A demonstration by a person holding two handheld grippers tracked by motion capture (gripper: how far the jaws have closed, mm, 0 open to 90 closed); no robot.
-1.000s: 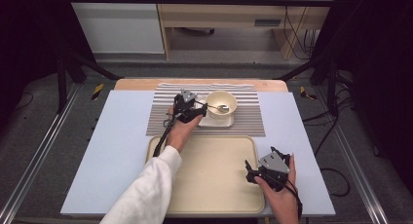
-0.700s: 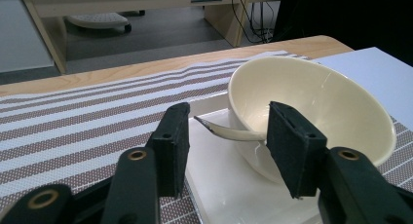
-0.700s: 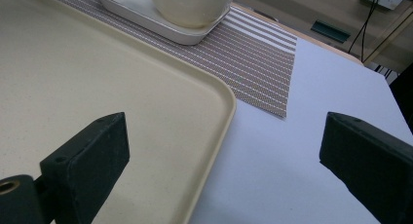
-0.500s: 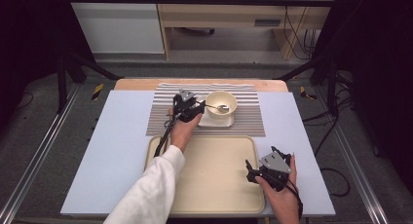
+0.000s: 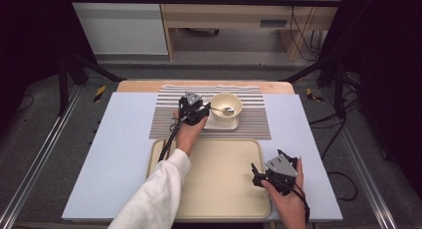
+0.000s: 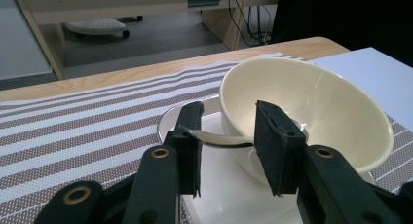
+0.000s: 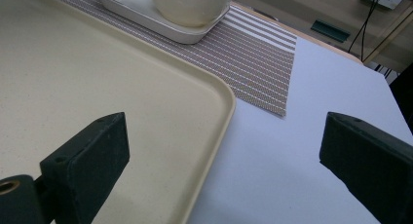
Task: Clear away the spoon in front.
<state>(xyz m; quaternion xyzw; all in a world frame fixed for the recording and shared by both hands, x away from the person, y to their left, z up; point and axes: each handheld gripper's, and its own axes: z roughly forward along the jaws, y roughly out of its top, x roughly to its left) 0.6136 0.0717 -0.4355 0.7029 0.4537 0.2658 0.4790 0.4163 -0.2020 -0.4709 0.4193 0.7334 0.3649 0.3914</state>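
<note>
Closing my left claw point(image 6: 226, 141) around the spoon point(image 6: 221, 140) handle, which juts from the bowl point(image 6: 311, 112) near the desk's far edge; the pads aren't pressing yet. Pinching off-centre could tip the bowl. My right claw point(image 7: 224, 170) hangs spread.
</note>
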